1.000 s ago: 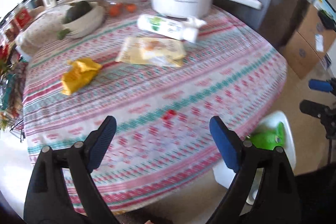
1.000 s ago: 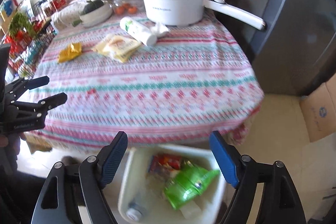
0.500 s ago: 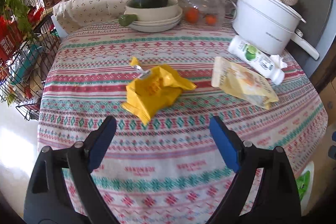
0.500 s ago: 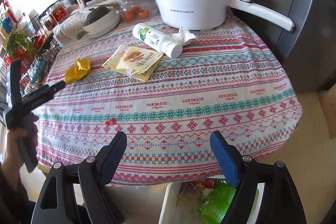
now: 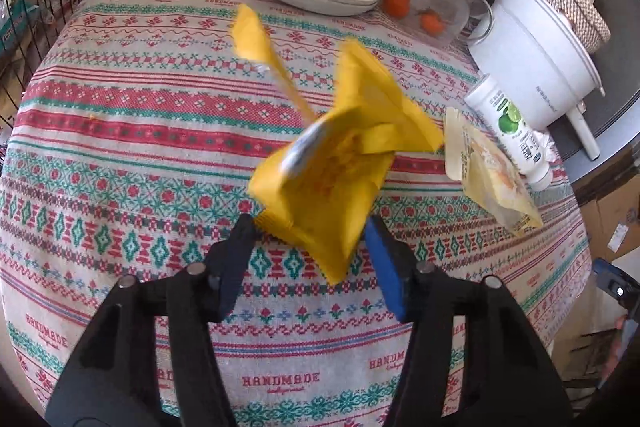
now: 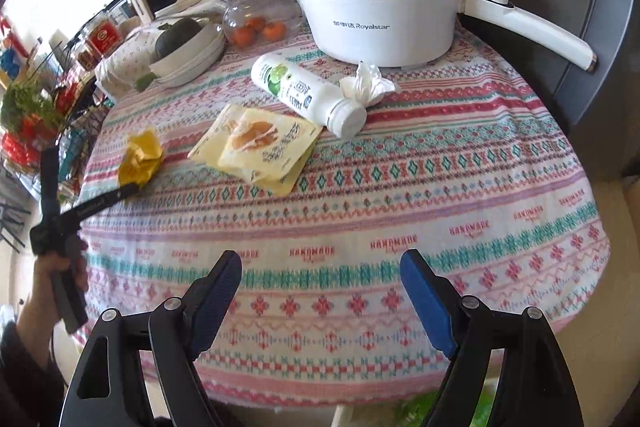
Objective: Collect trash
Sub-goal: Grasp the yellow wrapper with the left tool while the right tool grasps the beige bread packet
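Two left gripper fingers closing around a crinkled yellow foil wrapper; right gripper fingers spread, empty.

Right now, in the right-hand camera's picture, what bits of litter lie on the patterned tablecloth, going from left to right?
Crumpled yellow wrapper, with the left gripper closing around it → flat pale-yellow snack pouch → white plastic bottle with a green label lying on its side → crumpled white tissue.

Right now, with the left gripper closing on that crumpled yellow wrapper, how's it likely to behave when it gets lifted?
The yellow wrapper looks thin and creased, so it will probably crush between the closing jaws of the left gripper rather than resist. Its loose torn strip may flop. It seems empty, so likely very light.
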Demonstrator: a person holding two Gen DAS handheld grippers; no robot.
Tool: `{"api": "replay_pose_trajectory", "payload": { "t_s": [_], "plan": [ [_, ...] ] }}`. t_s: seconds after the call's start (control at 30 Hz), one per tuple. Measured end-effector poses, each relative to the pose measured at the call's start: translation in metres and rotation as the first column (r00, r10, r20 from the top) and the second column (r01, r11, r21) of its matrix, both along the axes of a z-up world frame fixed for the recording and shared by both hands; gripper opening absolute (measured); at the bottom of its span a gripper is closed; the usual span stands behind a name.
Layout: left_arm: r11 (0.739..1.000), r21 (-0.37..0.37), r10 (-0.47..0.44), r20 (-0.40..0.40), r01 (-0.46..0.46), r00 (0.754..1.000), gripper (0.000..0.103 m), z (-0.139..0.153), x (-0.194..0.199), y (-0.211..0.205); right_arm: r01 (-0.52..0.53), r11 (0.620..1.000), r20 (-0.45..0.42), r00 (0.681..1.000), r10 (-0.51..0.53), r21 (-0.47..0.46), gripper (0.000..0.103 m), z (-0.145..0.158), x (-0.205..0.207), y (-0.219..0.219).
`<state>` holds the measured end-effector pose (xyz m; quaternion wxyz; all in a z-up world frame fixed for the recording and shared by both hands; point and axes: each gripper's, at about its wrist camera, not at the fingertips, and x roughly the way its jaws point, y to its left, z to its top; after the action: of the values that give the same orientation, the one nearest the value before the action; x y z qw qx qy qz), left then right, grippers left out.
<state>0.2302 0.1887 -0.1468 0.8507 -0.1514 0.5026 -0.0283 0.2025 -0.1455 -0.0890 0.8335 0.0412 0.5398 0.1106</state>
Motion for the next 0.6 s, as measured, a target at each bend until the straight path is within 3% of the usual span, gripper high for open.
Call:
{"api": "replay_pose_trajectory", "payload": {
  "t_s": [0.1,0.13,0.23,0.4,0.6],
  "plan": [
    [1.0,0.003,0.002,0.015,-0.002,1.0,0.036,0.007,-0.005,0.001,0.034,0.998,-0.018,0.999,-0.033,0.061,0.083,-0.013,0.02,0.003],
    [1.0,-0.016,0.004,0.009,-0.004,1.0,0.015,0.006,-0.006,0.003,0.047,0.996,-0.023,0.999,-0.046,0.082,0.083,-0.018,0.027,0.005],
    [0.999,-0.038,0.02,-0.009,-0.021,1.0,0.011,0.004,-0.009,0.009,0.082,0.99,-0.037,0.996,-0.078,0.115,0.083,-0.031,0.04,0.011],
    [1.0,-0.007,0.023,-0.027,-0.024,0.999,0.007,0.007,-0.016,0.01,0.14,0.969,-0.047,0.99,-0.133,0.205,0.083,-0.044,0.06,0.02],
    [0.998,0.058,0.022,-0.06,-0.018,0.998,0.007,0.012,-0.03,0.009,0.188,0.951,-0.068,0.982,-0.176,0.247,0.081,-0.056,0.076,0.033]
  ]
}}
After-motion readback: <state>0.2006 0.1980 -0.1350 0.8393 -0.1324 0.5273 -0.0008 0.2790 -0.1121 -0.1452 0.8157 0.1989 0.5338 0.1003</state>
